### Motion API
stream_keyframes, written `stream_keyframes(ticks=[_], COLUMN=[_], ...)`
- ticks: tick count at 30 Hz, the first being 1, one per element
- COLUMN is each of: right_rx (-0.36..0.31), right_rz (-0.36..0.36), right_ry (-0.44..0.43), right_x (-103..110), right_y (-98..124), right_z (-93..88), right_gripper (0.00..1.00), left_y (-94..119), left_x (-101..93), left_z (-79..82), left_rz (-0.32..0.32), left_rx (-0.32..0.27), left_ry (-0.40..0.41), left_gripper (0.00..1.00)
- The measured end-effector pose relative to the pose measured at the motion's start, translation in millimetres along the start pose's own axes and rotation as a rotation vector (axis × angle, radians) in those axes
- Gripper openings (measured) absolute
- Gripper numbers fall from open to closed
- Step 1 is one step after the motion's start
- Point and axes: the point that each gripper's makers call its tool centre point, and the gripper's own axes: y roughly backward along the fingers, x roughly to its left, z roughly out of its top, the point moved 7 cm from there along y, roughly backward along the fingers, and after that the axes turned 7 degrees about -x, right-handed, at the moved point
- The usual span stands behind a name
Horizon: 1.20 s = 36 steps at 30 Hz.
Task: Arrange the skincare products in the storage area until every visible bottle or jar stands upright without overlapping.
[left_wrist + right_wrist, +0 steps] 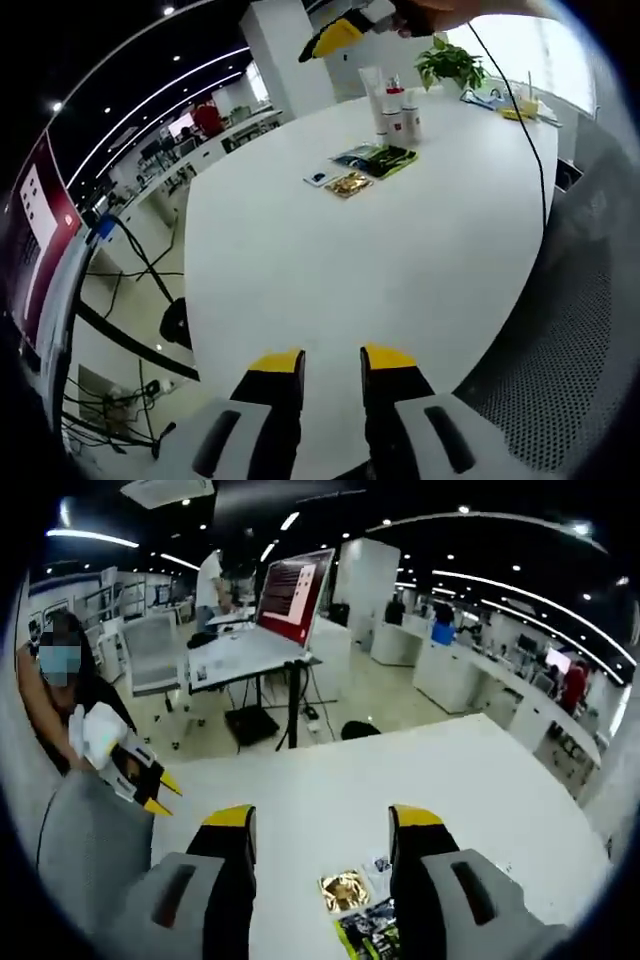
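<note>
Skincare bottles [395,112] are standing upright at upper centre of the white table [330,280], flat sachets [362,168] lying beside (possibly unsorted). Left gripper [332,375] and right gripper [322,830] are hovering apart, empty.

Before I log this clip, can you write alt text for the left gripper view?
The left gripper, its yellow-tipped black jaws open and empty, hovers over a bare white table. At the far end stand a white tube and red-labelled white bottles beside flat green and gold sachets; the right gripper hangs above them.
</note>
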Motion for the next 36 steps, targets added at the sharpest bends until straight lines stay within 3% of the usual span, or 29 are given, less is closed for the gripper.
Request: stream_keyframes(ticks=[1, 4, 10, 16, 19, 21, 24, 27, 29, 36], right_rx=[-0.036, -0.15, -0.268, -0.282, -0.352, -0.357, -0.393, -0.469, -0.49, -0.43], right_rz=[-0.015, -0.085, -0.179, -0.259, -0.304, -0.323, -0.346, -0.394, -0.371, -0.397], right_ry=[-0.02, -0.124, -0.161, -0.221, -0.29, -0.323, -0.37, -0.4, -0.424, -0.393], right_x=[1, 2, 10, 28, 39, 45, 54, 63, 71, 92], right_y=[5, 24, 62, 92, 108, 116, 123, 134, 138, 154], right_z=[6.0, 24.8, 43.3, 30.3, 26.9, 18.6, 10.2, 7.4, 4.5, -25.5], right_gripper=[0.55, 0.59, 0.66, 0.77, 0.81, 0.81, 0.86, 0.92, 0.96, 0.97], left_y=[0, 2, 4, 11, 18, 24, 33, 43, 49, 57], left_x=[-0.5, -7.6, -8.5, -12.1, -10.9, -8.9, -9.3, -7.3, -8.2, -9.4], left_z=[1.7, 16.1, 19.5, 32.4, 38.4, 44.8, 64.5, 78.2, 87.0, 100.3], left_rz=[-0.002, -0.041, -0.063, -0.086, -0.082, -0.075, -0.116, -0.13, -0.152, -0.179], left_rx=[-0.012, -0.122, -0.155, -0.225, -0.251, -0.284, -0.397, -0.476, -0.54, -0.652], left_ry=[-0.005, 0.005, 0.015, 0.017, 0.036, 0.076, 0.202, 0.258, 0.32, 0.429], left_gripper=[0.23, 0.24, 0.24, 0.28, 0.31, 0.35, 0.4, 0.52, 0.59, 0.85])
